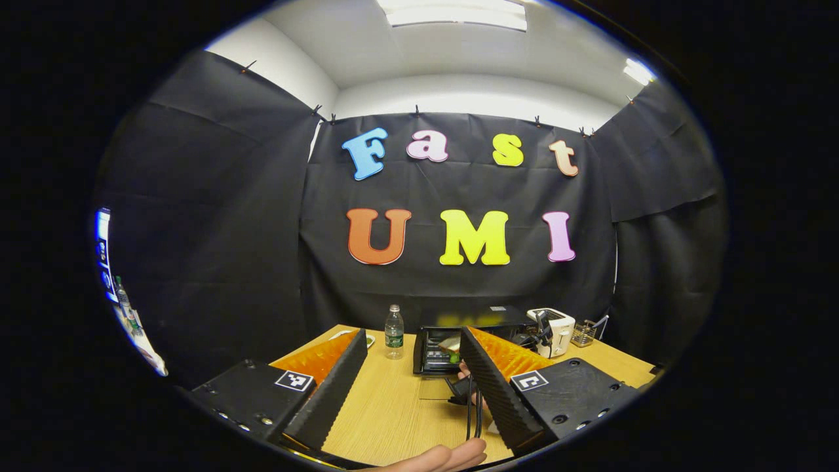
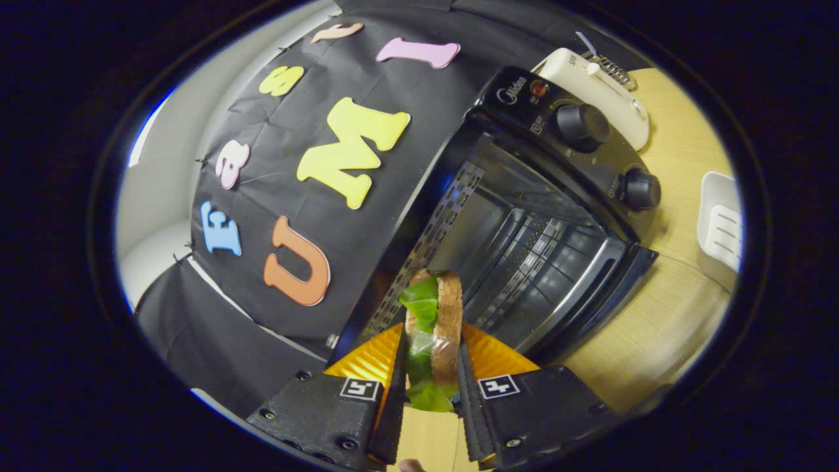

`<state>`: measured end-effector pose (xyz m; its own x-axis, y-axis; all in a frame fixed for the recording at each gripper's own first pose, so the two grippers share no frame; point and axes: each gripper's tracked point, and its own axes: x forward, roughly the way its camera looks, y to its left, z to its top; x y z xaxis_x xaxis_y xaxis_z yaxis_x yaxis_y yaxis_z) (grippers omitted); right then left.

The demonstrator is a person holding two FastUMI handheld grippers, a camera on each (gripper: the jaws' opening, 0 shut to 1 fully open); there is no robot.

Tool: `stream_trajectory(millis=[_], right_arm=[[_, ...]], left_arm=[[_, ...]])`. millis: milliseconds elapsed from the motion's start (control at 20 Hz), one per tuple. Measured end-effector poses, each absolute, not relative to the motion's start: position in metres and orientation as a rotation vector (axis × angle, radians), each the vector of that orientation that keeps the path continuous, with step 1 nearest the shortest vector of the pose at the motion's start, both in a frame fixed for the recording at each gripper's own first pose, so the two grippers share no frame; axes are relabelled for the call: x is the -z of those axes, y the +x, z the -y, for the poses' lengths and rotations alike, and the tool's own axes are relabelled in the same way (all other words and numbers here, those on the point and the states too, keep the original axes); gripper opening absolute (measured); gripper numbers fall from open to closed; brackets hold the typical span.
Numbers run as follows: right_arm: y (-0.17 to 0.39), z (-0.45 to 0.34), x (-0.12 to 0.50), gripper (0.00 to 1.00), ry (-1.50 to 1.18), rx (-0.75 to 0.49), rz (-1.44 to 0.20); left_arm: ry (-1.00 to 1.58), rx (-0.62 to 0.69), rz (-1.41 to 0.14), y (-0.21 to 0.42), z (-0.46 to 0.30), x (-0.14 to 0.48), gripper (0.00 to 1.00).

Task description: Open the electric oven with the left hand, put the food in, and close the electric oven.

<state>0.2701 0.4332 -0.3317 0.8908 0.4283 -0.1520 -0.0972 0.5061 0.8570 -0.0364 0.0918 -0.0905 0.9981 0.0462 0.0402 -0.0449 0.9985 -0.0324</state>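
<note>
The electric oven (image 2: 544, 223) stands open on the wooden worktop (image 1: 393, 406), its door down and its cavity dark; whether a rack sits inside cannot be told. The right claw (image 2: 429, 367) is clenched on one sandwich (image 2: 436, 328), brown bread with green lettuce, held just before the oven mouth. Two knobs (image 2: 583, 124) sit on the oven's control panel. The left claw (image 1: 409, 387) is released, fingers wide apart, holding nothing, well back from the oven. One water bottle (image 1: 394, 333) and one white toaster (image 1: 556, 328) flank the oven.
</note>
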Motion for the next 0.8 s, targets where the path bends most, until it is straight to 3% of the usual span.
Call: stream_trajectory(millis=[100, 150, 200, 250, 300, 350, 450, 550, 600, 650, 700, 750, 800], right_arm=[[0.289, -0.432, 0.338, 0.42, 0.972, -0.289, -0.337], [0.297, -0.43, 0.342, 0.31, 0.969, -0.269, -0.327], [0.303, -0.427, 0.347, 0.42, 0.966, -0.255, -0.327], [0.304, -0.426, 0.352, 0.41, 0.976, -0.244, -0.329], [0.304, -0.425, 0.354, 0.33, 0.985, -0.24, -0.333], [0.305, -0.425, 0.358, 0.44, 0.986, -0.237, -0.335], [0.302, -0.429, 0.361, 0.46, 0.992, -0.245, -0.35], [0.299, -0.432, 0.363, 0.47, 1.006, -0.238, -0.371], [0.298, -0.434, 0.365, 0.36, 0.995, -0.237, -0.378], [0.297, -0.435, 0.366, 0.48, 0.98, -0.235, -0.384], [0.296, -0.437, 0.364, 0.36, 0.971, -0.245, -0.393], [0.294, -0.44, 0.363, 0.5, 0.964, -0.253, -0.404], [0.293, -0.439, 0.362, 0.5, 0.953, -0.255, -0.407]], left_arm=[[-0.025, -0.043, 0.044, -0.035, -0.092, 0.091, 0.93], [-0.021, -0.04, 0.04, -0.034, -0.09, 0.093, 0.93], [-0.017, -0.04, 0.033, -0.034, -0.09, 0.096, 0.93], [-0.01, -0.04, 0.034, -0.033, -0.091, 0.097, 0.93], [-0.004, -0.039, 0.036, -0.032, -0.09, 0.096, 0.94], [0.0, -0.038, 0.036, -0.03, -0.09, 0.096, 0.93], [0.004, -0.041, 0.03, -0.029, -0.089, 0.097, 0.93], [0.022, -0.05, 0.032, -0.027, -0.09, 0.099, 0.94], [0.027, -0.052, 0.027, -0.028, -0.09, 0.101, 0.94], [0.029, -0.052, 0.021, -0.029, -0.09, 0.103, 0.93], [0.031, -0.051, 0.016, -0.03, -0.09, 0.104, 0.93], [0.032, -0.055, 0.015, -0.031, -0.093, 0.104, 0.93], [0.029, -0.058, 0.016, -0.032, -0.094, 0.103, 0.93]])
